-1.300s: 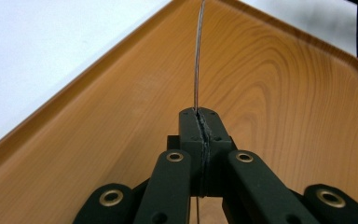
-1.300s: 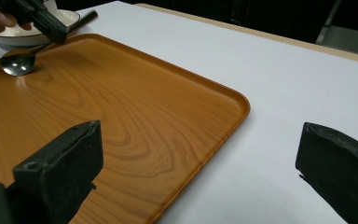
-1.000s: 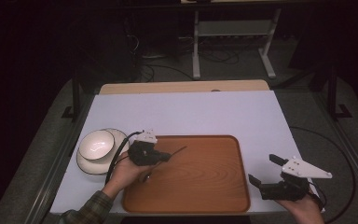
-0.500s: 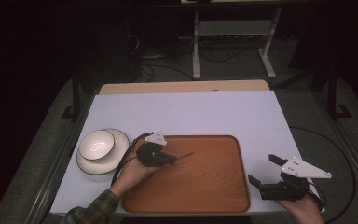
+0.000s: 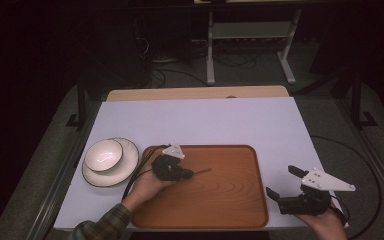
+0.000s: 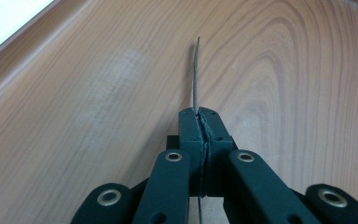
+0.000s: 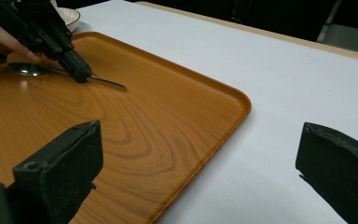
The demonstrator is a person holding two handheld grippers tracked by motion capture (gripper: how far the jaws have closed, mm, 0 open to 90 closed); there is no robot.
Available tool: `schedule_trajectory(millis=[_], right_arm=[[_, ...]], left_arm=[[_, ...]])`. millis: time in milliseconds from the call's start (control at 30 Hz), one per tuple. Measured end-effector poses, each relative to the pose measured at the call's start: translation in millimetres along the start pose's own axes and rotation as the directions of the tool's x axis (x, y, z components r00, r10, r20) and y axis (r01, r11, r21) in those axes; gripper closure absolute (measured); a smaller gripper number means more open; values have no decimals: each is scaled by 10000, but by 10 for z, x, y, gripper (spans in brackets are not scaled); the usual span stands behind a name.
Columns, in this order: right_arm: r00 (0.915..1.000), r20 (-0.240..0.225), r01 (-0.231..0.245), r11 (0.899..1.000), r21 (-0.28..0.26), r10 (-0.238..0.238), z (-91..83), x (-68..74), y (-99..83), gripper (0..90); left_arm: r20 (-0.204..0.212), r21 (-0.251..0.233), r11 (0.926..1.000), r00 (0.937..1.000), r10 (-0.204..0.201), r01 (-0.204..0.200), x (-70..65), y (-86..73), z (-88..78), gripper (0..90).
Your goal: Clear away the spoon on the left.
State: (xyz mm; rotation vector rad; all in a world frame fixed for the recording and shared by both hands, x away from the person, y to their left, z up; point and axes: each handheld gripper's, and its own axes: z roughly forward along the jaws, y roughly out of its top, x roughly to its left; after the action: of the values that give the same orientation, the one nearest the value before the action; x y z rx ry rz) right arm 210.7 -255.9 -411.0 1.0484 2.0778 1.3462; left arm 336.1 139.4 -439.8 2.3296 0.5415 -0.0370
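Wooden rounded-corner tray (image 5: 230, 200): left gripper (image 5: 187, 173) is clamping a thin metal spoon (image 7: 51, 71) by its handle, low over the tray's left part; right gripper (image 5: 285, 185) is hovering open beside the tray.

Left gripper (image 5: 186, 174): black jaws, brass-ringed screws, grey three-cornered plate, black cable; green plaid sleeve (image 5: 100, 226). Right gripper (image 5: 282, 186): black, same plate.

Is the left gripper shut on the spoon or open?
Shut on it: the left gripper has both jaws pressed against the spoon handle, over the wooden tray.
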Motion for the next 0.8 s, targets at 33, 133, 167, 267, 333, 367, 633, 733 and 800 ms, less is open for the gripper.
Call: schedule_trajectory(millis=[33, 133, 167, 267, 333, 367, 633, 733, 800], right_arm=[[10000, -3, 11, 10000, -6, -11, 0, 0, 0, 1], [10000, -10, 20, 10000, -1, -20, 0, 1, 0, 1], [10000, -11, 21, 10000, 15, -21, 0, 1, -1, 1], [10000, -23, 24, 10000, 11, -23, -2, 2, -1, 1], [10000, -13, 21, 10000, 16, -21, -2, 1, -2, 1], [10000, -5, 1, 10000, 30, -1, -4, -2, -4, 1], [10000, -26, 37, 10000, 24, -37, -4, 1, -1, 1], [10000, -23, 29, 10000, 24, -29, -7, 2, -3, 1], [10000, -18, 19, 10000, 14, -19, -9, 1, -3, 1]], left_arm=[[-37, -18, 10000, 10000, 4, -5, -1, -2, -2, 874], [-40, -38, 10000, 10000, 17, -17, 2, -4, -6, 846], [-69, -46, 10000, 10000, 37, -37, 3, -4, -7, 838], [-143, -121, 9999, 9999, 63, -65, 5, -7, -12, 775], [-137, -133, 9999, 9999, 69, -71, 6, -7, -13, 751], [-128, -180, 9998, 9999, 80, -83, 5, -6, -19, 733], [-162, -499, 9987, 9999, -42, 34, 14, 0, -87, 549], [-159, -491, 9988, 9999, -59, 51, 13, 0, -95, 500], [-218, -537, 9986, 9998, -48, 36, 8, 2, -101, 465]])
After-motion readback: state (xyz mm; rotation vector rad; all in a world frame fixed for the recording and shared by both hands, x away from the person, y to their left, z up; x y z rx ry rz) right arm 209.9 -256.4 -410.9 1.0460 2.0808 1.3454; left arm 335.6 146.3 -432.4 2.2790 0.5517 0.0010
